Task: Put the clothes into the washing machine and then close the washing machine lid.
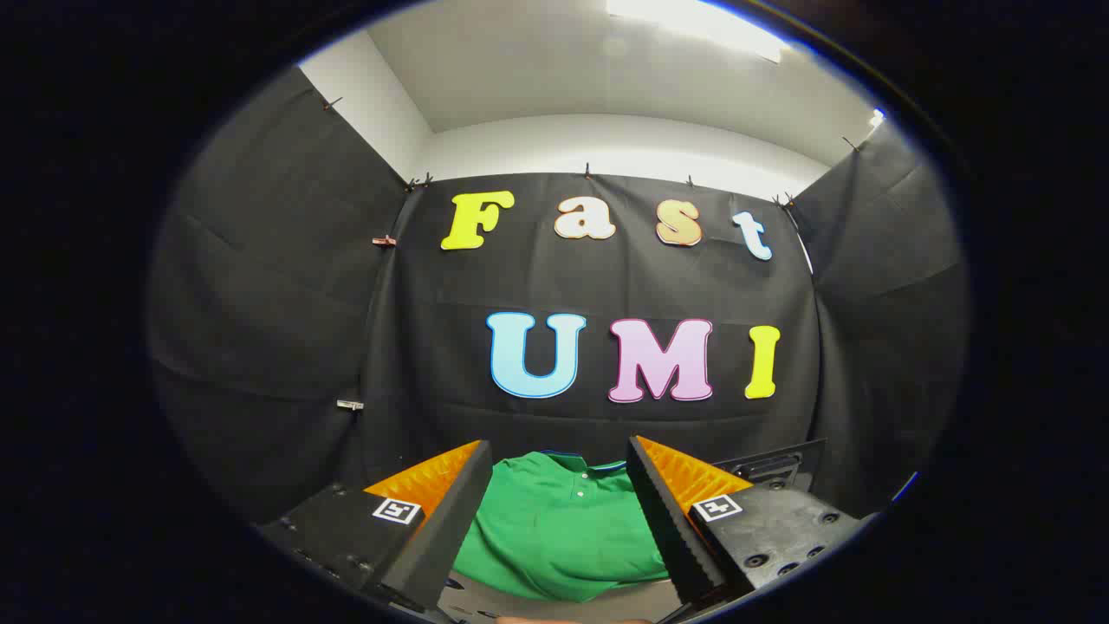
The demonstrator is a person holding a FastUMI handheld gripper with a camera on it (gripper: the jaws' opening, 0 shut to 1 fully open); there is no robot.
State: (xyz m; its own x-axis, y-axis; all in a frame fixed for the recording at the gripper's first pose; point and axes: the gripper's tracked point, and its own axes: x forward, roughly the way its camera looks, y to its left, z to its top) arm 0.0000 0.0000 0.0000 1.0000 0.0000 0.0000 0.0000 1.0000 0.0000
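A green polo shirt (559, 520) with small white buttons and a dark-edged collar lies spread on a pale surface (554, 604), between my two fingers and just beyond them. My gripper (559, 464) is open, its fingers wide apart on either side of the shirt, and neither finger presses on the cloth. I cannot tell how high the fingertips hang above the shirt. A dark panel of some appliance (771, 464) shows behind the right finger.
The booth's black cloth walls (286, 329) close in on the left, the back and the right, right behind the shirt. A white wall and a ceiling light (693, 26) show above the cloth.
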